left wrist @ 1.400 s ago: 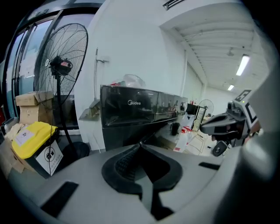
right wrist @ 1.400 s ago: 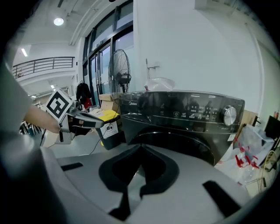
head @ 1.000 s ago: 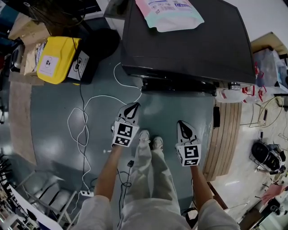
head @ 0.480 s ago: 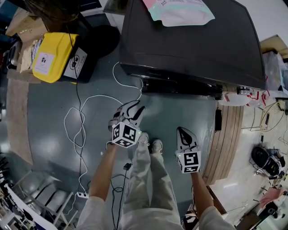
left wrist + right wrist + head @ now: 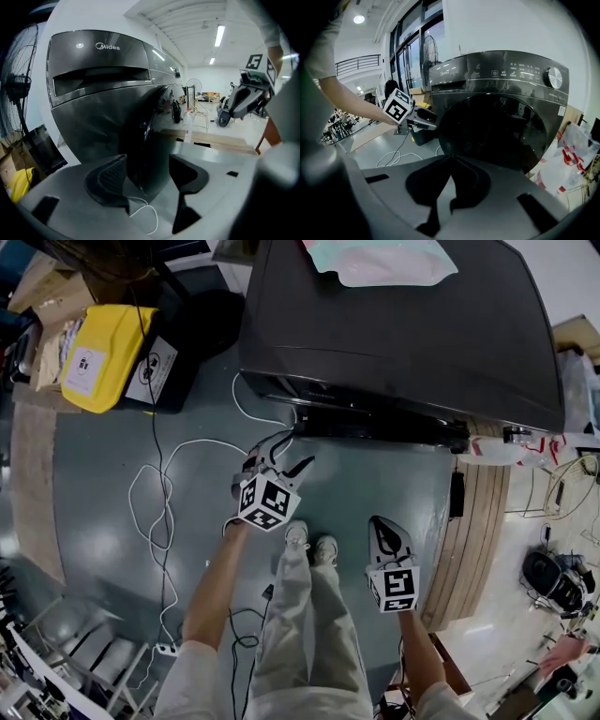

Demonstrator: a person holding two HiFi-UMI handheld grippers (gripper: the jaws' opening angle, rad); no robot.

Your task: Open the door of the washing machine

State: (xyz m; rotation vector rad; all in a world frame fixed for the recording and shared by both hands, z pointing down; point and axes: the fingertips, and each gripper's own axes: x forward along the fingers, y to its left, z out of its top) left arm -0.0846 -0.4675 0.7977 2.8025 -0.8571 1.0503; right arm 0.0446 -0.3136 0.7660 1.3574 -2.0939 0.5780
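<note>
The dark grey washing machine (image 5: 403, 334) stands ahead, its round door (image 5: 492, 129) closed under the panel with a dial (image 5: 553, 77). My left gripper (image 5: 281, 457) hangs in front of the machine's left part, near the door's left rim (image 5: 149, 126). Its jaws have just been opening and stand wide, the rim showing in the gap between the fingers (image 5: 110, 180), with nothing pressed. From the right gripper view the left gripper (image 5: 424, 119) sits just beside the door's edge. My right gripper (image 5: 380, 526) is further back at the right, its jaws (image 5: 450, 180) shut and empty.
A pale pouch (image 5: 384, 259) lies on the machine's top. A white cable (image 5: 159, 493) loops over the floor at left, near a yellow box (image 5: 98, 357). Wooden boards (image 5: 473, 540) and a plastic bag (image 5: 567, 164) lie at right. My shoes (image 5: 309, 542) stand between the grippers.
The left gripper has moved toward the machine's front, rolled, and its jaws went from shut to wide open. The right gripper has sunk a little and stays shut.
</note>
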